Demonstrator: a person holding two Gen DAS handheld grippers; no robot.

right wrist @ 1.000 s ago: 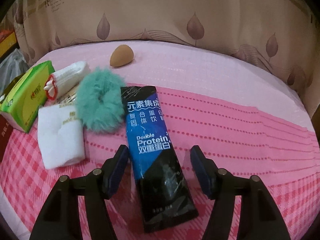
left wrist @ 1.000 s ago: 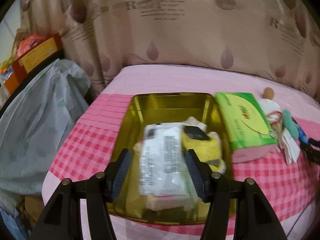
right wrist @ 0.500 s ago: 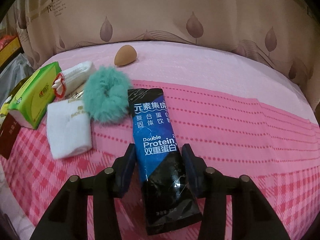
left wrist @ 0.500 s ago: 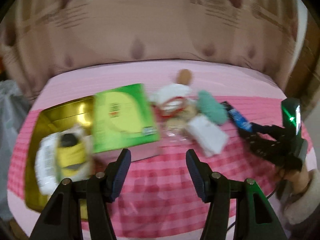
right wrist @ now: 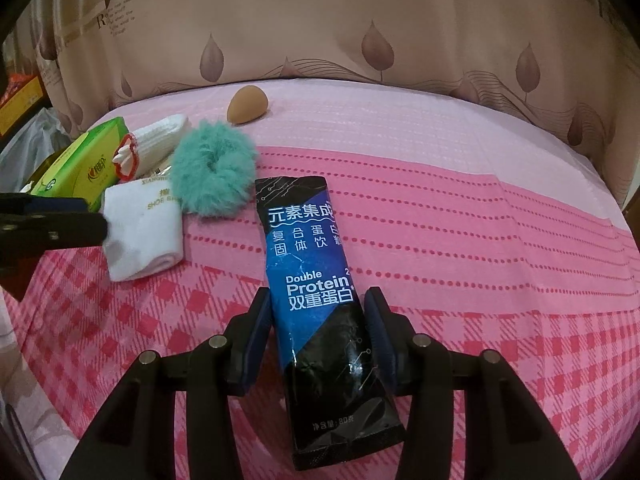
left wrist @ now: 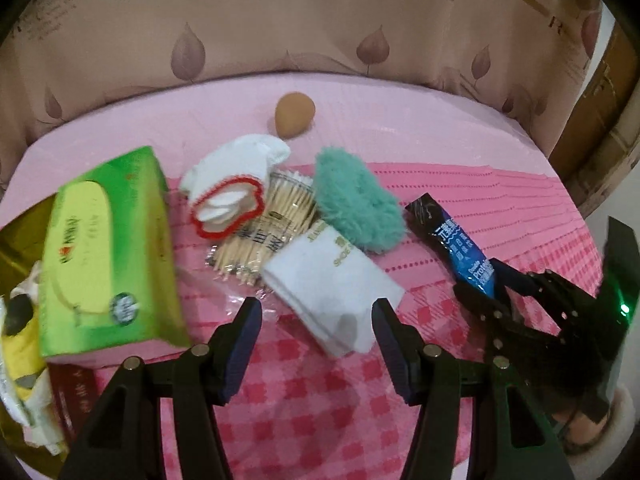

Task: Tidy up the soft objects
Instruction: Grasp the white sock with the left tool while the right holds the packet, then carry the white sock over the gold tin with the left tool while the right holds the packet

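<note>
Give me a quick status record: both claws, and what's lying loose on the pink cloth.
left claw: open, pointed at the white folded cloth
right claw: jaws have just been closing, now clamped on the protein sachet between them
sachet pose: flat on the pink cloth
loose items: teal scrunchie, beige sponge, red-cuffed white glove, green tissue pack

Leaf-print curtain, pink cloth
</note>
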